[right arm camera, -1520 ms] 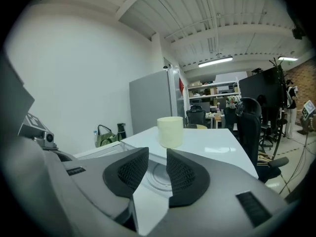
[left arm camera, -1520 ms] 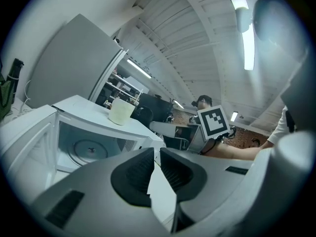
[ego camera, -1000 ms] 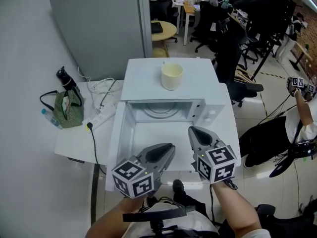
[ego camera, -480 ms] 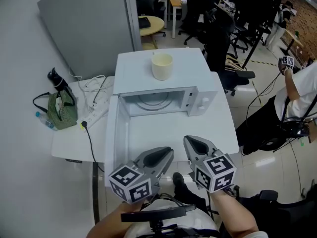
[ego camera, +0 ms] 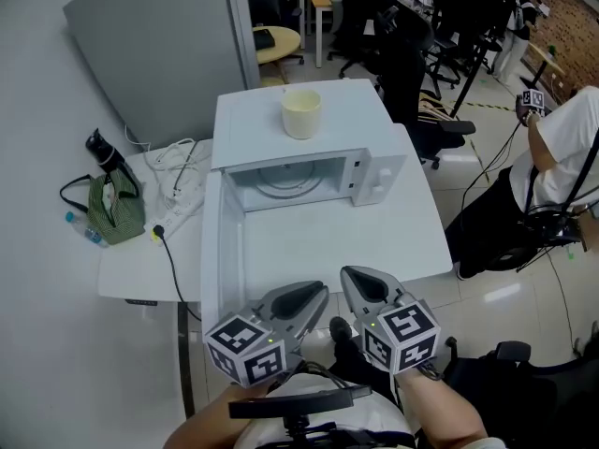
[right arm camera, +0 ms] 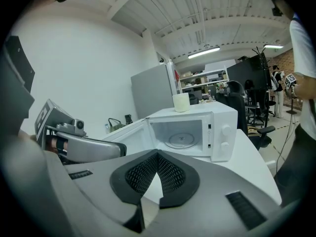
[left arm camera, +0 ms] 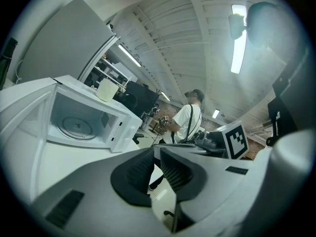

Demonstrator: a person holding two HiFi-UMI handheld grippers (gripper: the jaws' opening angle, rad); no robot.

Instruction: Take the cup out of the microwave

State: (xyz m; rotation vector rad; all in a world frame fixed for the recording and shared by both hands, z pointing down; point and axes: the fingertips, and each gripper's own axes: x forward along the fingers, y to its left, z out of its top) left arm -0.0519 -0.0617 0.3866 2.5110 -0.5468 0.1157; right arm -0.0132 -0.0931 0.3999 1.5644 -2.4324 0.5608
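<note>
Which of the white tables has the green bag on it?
The smaller side table, left of the open microwave; the green bag lies there beside a power strip. The bigger table carries the microwave.

A pale cream cup (ego camera: pixel 301 113) stands upright on the middle of the white microwave's (ego camera: pixel 374 171) top. The oven's door (ego camera: pixel 217 251) is swung open to the left, its turntable (ego camera: pixel 279 184) showing.
</note>
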